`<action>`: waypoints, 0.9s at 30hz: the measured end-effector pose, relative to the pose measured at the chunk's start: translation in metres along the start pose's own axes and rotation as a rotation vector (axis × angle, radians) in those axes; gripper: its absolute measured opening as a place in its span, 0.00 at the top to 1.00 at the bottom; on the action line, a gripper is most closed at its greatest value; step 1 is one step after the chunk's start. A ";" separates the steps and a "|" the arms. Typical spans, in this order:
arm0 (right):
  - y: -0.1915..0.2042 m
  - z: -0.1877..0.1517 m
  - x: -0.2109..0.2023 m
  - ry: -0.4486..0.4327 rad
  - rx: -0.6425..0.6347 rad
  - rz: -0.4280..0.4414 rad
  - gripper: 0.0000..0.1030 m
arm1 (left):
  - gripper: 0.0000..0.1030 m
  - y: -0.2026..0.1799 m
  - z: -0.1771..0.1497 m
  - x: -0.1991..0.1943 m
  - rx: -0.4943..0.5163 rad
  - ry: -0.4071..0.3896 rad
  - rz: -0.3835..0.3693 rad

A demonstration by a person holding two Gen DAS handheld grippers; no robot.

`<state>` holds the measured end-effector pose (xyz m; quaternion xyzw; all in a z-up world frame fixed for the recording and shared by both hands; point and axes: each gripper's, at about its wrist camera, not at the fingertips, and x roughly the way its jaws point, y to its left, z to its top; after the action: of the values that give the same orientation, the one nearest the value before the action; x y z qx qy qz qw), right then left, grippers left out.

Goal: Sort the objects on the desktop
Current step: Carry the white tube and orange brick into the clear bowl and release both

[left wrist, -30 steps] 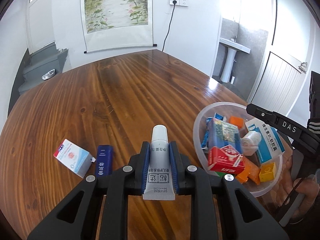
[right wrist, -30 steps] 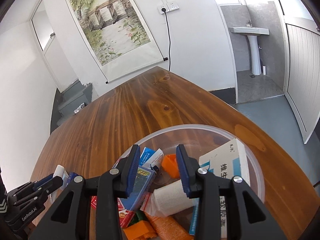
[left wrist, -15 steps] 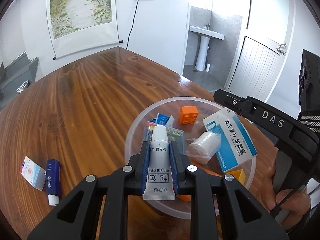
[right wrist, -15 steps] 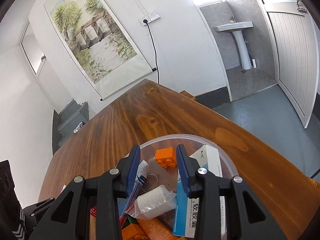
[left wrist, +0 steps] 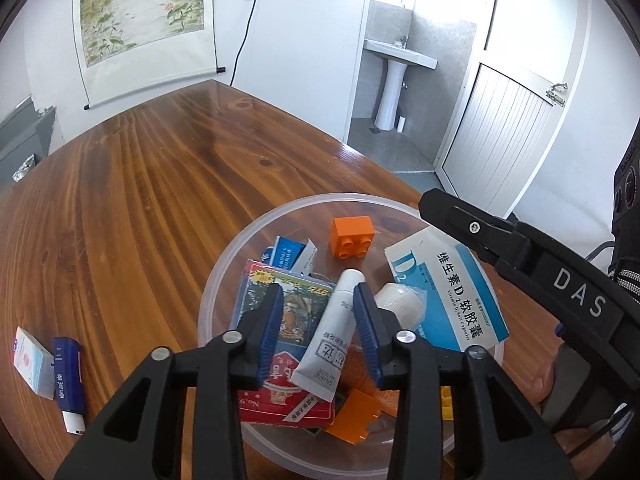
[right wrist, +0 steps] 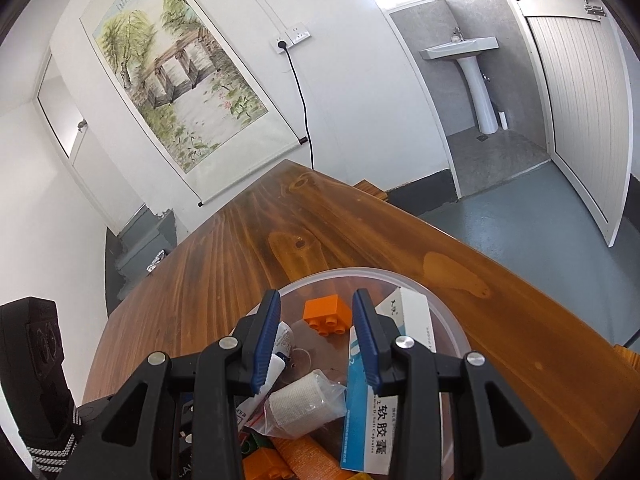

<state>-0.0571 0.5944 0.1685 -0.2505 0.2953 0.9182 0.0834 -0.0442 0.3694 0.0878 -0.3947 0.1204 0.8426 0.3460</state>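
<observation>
My left gripper is open above the clear plastic bowl. The white ointment tube lies tilted between its jaws on a red and blue box inside the bowl, free of the pads. The bowl also holds an orange brick, a bandage roll and a white and blue vitamin box. My right gripper is open and empty over the same bowl. A white and blue small box and a dark blue lip balm lie on the table at left.
The wooden table stretches back to a wall with a hanging scroll painting. The right gripper's black body reaches across the bowl's right side. The table's right edge drops to a grey floor.
My left gripper moved over the bowl and opened. The ointment tube left its jaws and tipped onto the boxes in the bowl. The right gripper stayed open above the bowl.
</observation>
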 end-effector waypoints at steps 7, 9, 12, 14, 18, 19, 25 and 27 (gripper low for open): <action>0.003 -0.002 0.000 -0.008 -0.019 0.006 0.60 | 0.55 0.021 -0.004 -0.028 -0.024 -0.054 0.034; 0.003 -0.002 0.001 -0.005 -0.021 0.007 0.60 | 0.55 0.027 -0.007 -0.032 -0.032 -0.066 0.061; 0.004 -0.003 0.001 -0.002 -0.027 0.006 0.60 | 0.55 0.039 -0.010 -0.036 -0.054 -0.073 0.112; 0.006 -0.004 0.001 -0.006 -0.035 0.008 0.60 | 0.51 0.049 -0.013 -0.039 -0.077 -0.071 0.133; 0.011 -0.006 0.000 -0.010 -0.066 0.019 0.60 | 0.46 0.072 -0.021 -0.047 -0.130 -0.077 0.173; 0.013 -0.007 0.001 -0.008 -0.076 0.022 0.60 | 0.46 0.077 -0.024 -0.049 -0.141 -0.078 0.180; 0.026 -0.014 0.005 0.013 -0.131 0.044 0.60 | 0.46 0.115 -0.036 -0.060 -0.218 -0.074 0.275; 0.030 -0.017 0.006 0.016 -0.150 0.047 0.60 | 0.46 0.128 -0.041 -0.064 -0.246 -0.071 0.303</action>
<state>-0.0643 0.5601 0.1684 -0.2562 0.2324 0.9374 0.0405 -0.0787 0.2246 0.0993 -0.3812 0.0622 0.9069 0.1684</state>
